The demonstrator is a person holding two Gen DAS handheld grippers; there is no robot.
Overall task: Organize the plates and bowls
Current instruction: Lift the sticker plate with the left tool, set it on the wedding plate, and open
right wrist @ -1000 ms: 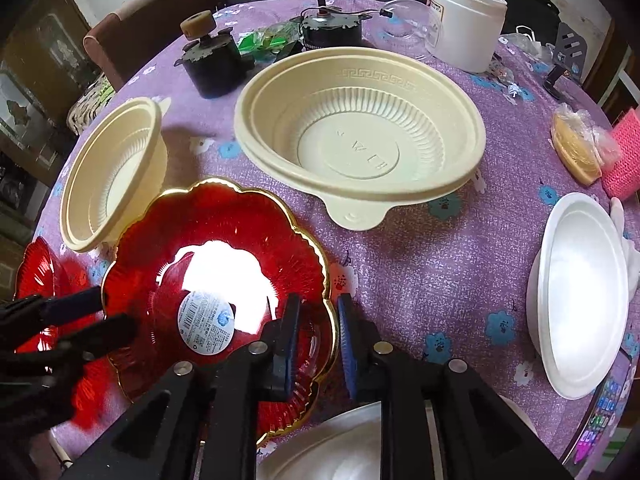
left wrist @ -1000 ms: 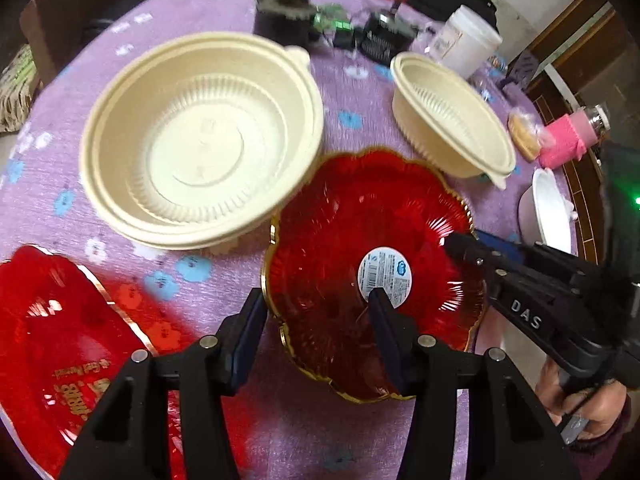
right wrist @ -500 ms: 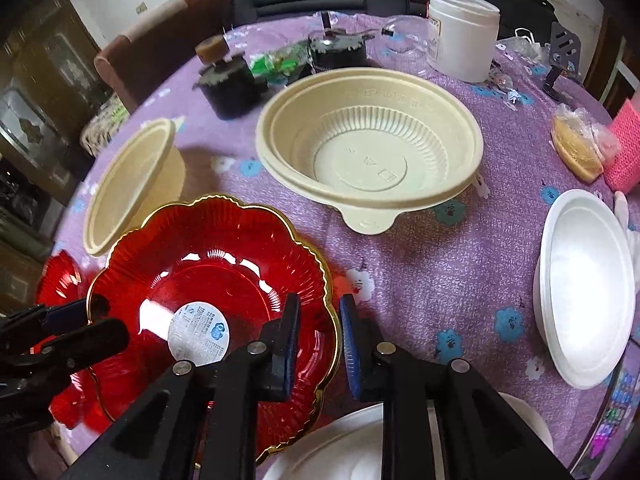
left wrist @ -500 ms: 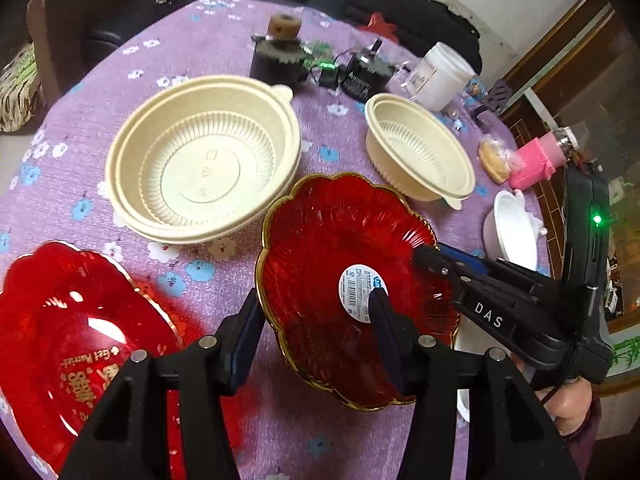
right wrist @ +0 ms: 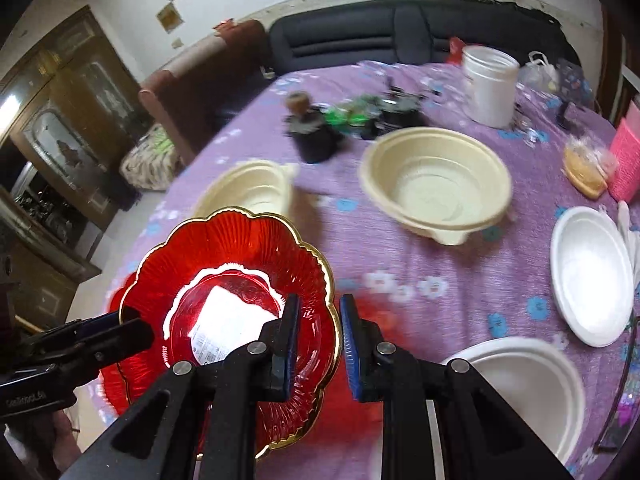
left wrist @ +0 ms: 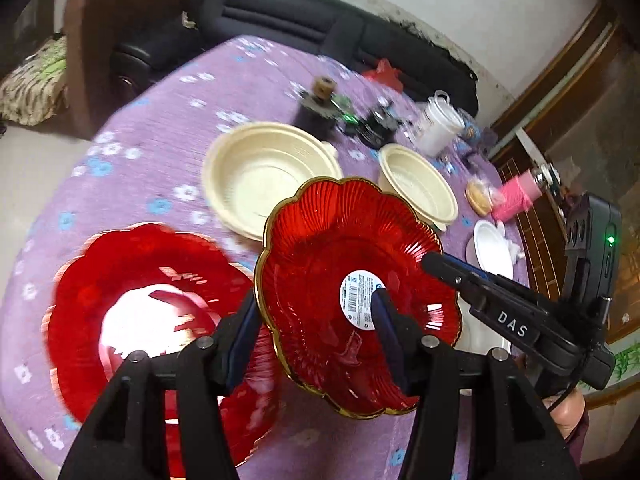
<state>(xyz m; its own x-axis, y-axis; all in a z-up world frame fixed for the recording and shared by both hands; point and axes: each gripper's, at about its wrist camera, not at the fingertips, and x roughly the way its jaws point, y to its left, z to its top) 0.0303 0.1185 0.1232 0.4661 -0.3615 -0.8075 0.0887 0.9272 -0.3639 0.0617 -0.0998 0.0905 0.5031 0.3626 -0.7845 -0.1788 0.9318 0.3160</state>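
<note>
Aloft above the purple tablecloth [left wrist: 160,148], the red scalloped plate [left wrist: 340,248] with the gold rim is carried tilted, its barcode sticker facing the left wrist camera. Both tools bear on it: the left gripper [left wrist: 316,320] straddles the near rim at about 6 o'clock on the plate, one finger under the rim and the other inside over the sticker, though whether it truly pinches cannot be told; the right gripper [right wrist: 316,340] bites the rim at about 3 o'clock in the left view, jaws narrow with the gold edge between the blue pads. A second red plate [left wrist: 148,312] lies flat on the cloth at about 9 o'clock from the held one, lower and just beside it, partly under its edge in the right view. That is the relation the coming move seems to turn on: the stack target sits to the left, nearer the left gripper. Being round, the plate has no long axis; only its tilt needs levelling. Farther out, two cream bowls [left wrist: 268,172] stand at 12 o'clock, with white bowls [right wrist: 588,276] at 3 o'clock.
</note>
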